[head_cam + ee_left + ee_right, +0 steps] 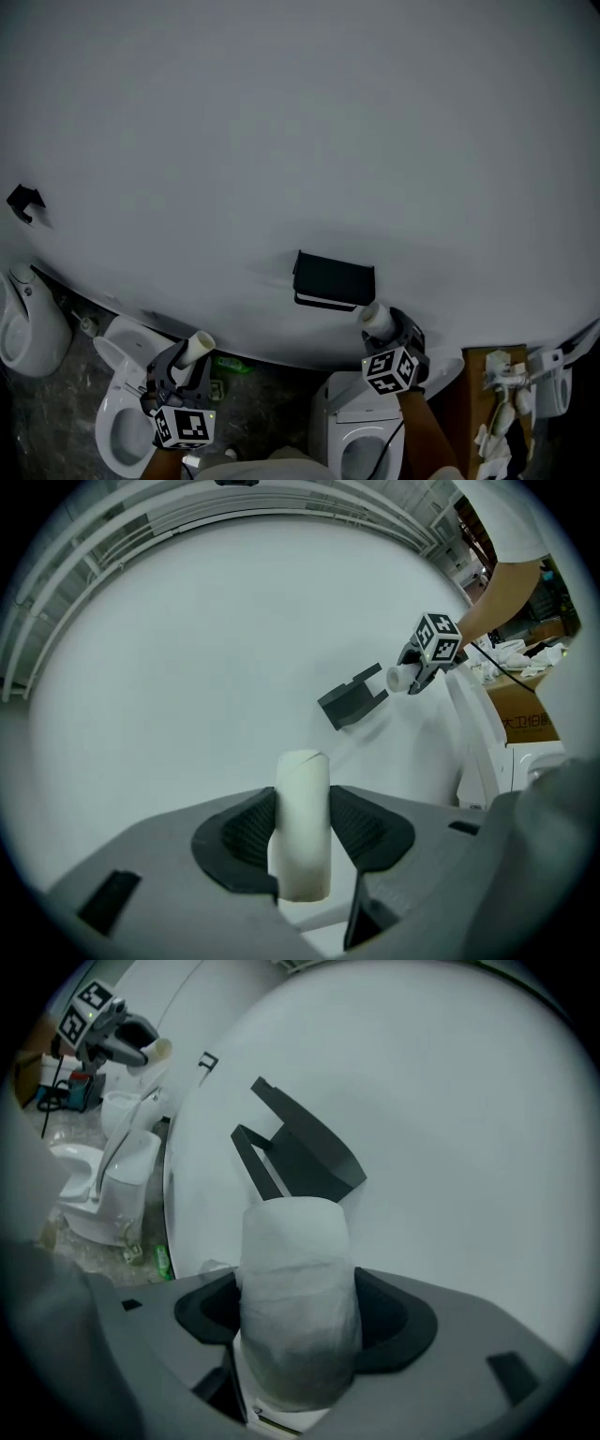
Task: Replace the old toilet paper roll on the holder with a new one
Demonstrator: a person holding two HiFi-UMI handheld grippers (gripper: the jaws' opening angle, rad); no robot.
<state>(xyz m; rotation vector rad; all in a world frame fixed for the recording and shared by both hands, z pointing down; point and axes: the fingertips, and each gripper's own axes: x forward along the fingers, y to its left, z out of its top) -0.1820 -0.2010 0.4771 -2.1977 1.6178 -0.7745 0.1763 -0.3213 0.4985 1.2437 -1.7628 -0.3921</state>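
Near the holder (309,1152), right gripper (300,1312) clamps the new roll (298,1251); left gripper (300,829) holds the old core (302,785). Looks like insertion next: align, seat.

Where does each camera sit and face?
Head view: on the person's head, facing down at wall, holder and toilet; left gripper, right gripper and a forearm show.
Left gripper view: on that gripper, facing the wall; its jaws clamp the tube.
Right gripper view: on that gripper, close to the holder; its jaws clamp the roll.
Shared: the holder in all; each gripper view shows the other gripper.
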